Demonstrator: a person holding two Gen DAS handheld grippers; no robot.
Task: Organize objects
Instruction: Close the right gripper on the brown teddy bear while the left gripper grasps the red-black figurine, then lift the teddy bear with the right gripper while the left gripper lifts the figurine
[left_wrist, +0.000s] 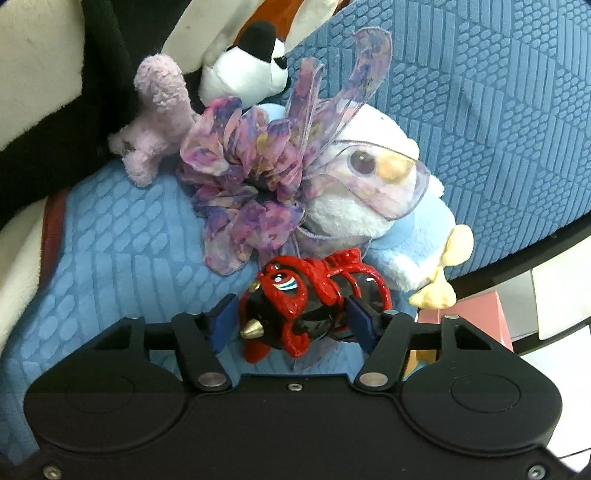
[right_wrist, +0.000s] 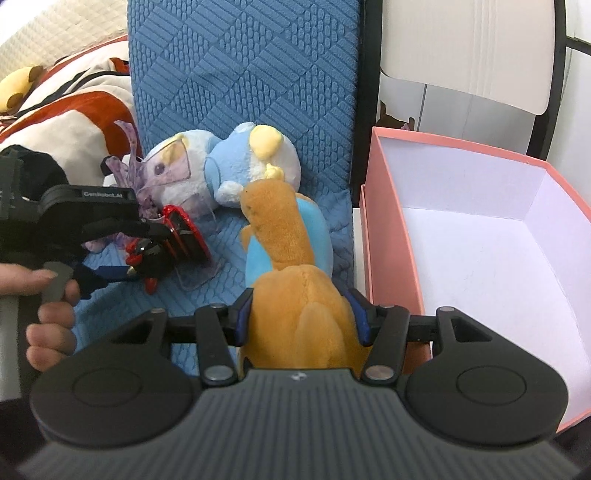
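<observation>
Squarely between left hand-held gripper (left_wrist: 291, 319) pads, clenched: red hair claw (left_wrist: 314, 295); orange plush (right_wrist: 299, 317) likewise in right hand-held gripper (right_wrist: 301, 314)

- A home, most likely a living room or bedroom.
- A sofa with a blue textured cover (right_wrist: 240, 66) holds soft toys (left_wrist: 373, 192).
- A quilted cream blanket (right_wrist: 55, 33) lies behind.
- A pink cardboard box (right_wrist: 391, 229) stands beside the sofa.

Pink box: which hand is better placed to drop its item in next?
Right. The right tool grips the orange plush right beside the open pink box. The left tool, around the red hair clip, sits farther over the blue cushion.
</observation>
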